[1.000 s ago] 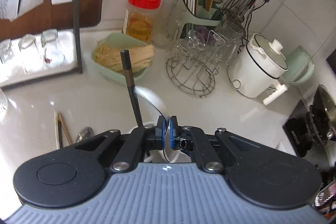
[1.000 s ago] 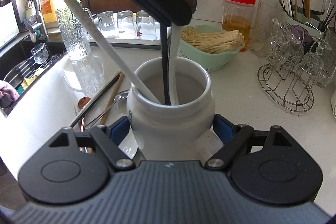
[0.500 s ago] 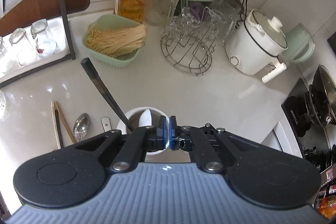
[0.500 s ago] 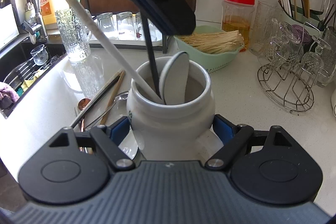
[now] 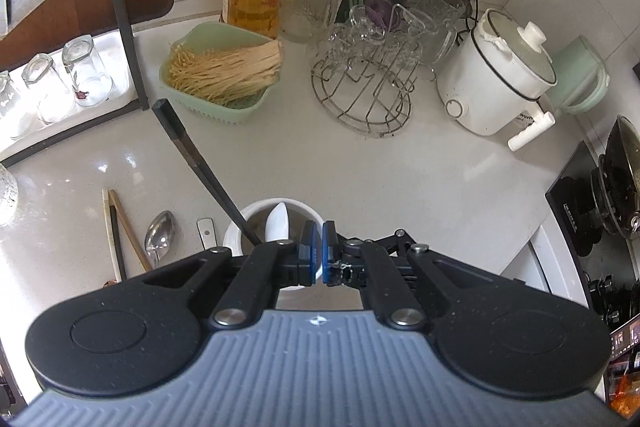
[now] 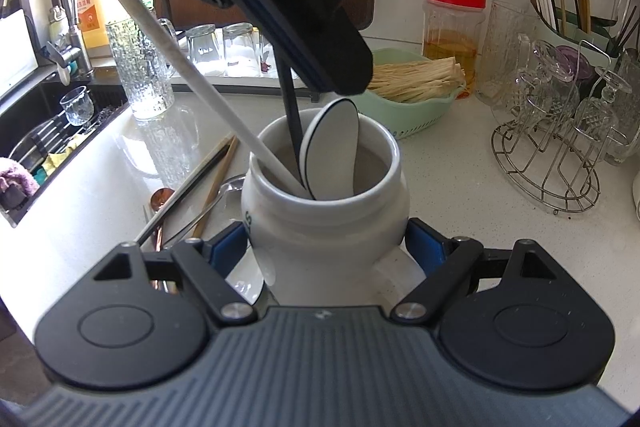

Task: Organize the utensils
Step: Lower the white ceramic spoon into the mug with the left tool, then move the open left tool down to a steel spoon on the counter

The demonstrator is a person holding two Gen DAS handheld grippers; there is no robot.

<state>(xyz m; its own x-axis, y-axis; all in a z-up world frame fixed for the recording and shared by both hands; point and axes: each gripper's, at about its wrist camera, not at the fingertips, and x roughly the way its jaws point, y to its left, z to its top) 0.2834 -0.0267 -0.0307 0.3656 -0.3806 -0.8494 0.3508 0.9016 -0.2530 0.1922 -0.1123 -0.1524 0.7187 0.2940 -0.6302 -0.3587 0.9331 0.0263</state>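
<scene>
Countertop clutter is filling the left wrist view, with the white crock (image 5: pixel 276 227) as the anchor near the bottom centre. Hanging directly above it, the left gripper (image 5: pixel 319 253) is showing its blue pads nearly pressed together with nothing visible between them. Inside the crock a white ceramic spoon (image 5: pixel 277 225) is standing, and a dark chopstick (image 5: pixel 200 167) is leaning out over the rim toward the green basket (image 5: pixel 216 75) of noodles beyond. Left of the crock, loose chopsticks (image 5: pixel 118 227) and a metal spoon (image 5: pixel 158 235) are lying on the counter, not yet sorted.

From the right wrist view, the right gripper (image 6: pixel 328 247) is bracing the crock (image 6: pixel 324 219), its blue pads sitting wide against both sides of the belly. The ceramic spoon (image 6: pixel 332 147), the dark chopstick (image 6: pixel 292 115) and a white chopstick (image 6: pixel 192 67) are all resting inside, the white one slanting far out to the left of the crock. The left gripper (image 6: pixel 352 83) is hovering just above the spoon's bowl.

To my eye, the risk is sitting in those long, leaning sticks: the left tool is working close over the mouth, and a careless sweep toward the pile left of the crock could catch the white chopstick and lever it out, or tip the crock if the right hand's hold is loose.
</scene>
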